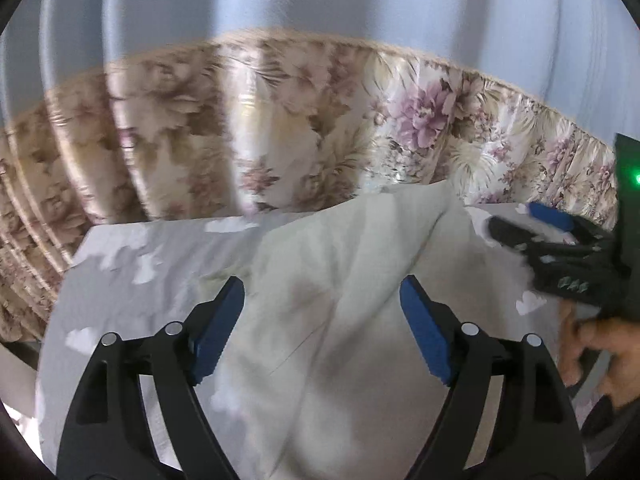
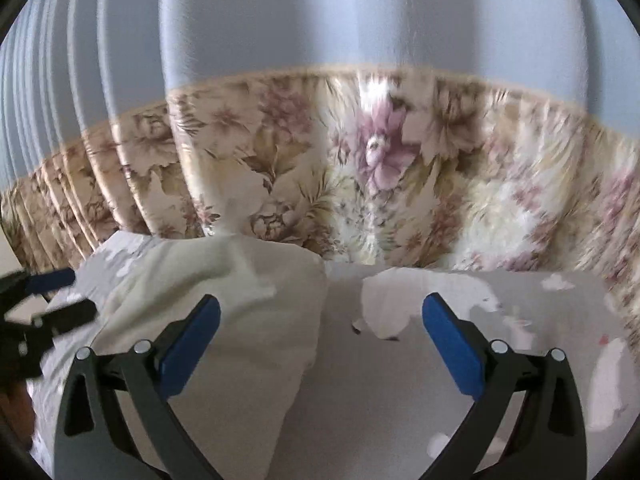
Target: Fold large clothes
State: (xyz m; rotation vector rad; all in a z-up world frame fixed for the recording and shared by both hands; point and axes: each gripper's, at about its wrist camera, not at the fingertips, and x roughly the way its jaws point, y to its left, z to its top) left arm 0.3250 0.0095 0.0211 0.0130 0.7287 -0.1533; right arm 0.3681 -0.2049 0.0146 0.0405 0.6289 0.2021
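A pale cream garment (image 1: 340, 332) lies crumpled and partly folded on a grey sheet with white cloud shapes (image 1: 132, 292). My left gripper (image 1: 322, 284) hangs open just above the garment, with nothing between its blue pads. In the right wrist view the garment (image 2: 224, 280) lies at the left, its folded edge running down the middle. My right gripper (image 2: 322, 301) stands open over that edge and the bare sheet (image 2: 400, 392), holding nothing. Each gripper shows in the other's view: the right gripper (image 1: 511, 216) at the far right, the left gripper (image 2: 82, 292) at the far left.
A floral curtain (image 1: 280, 120) (image 2: 360, 160) hangs right behind the far edge of the sheet, with a plain bluish curtain above it. A person's hand (image 1: 592, 344) holds the right gripper's handle at the right edge.
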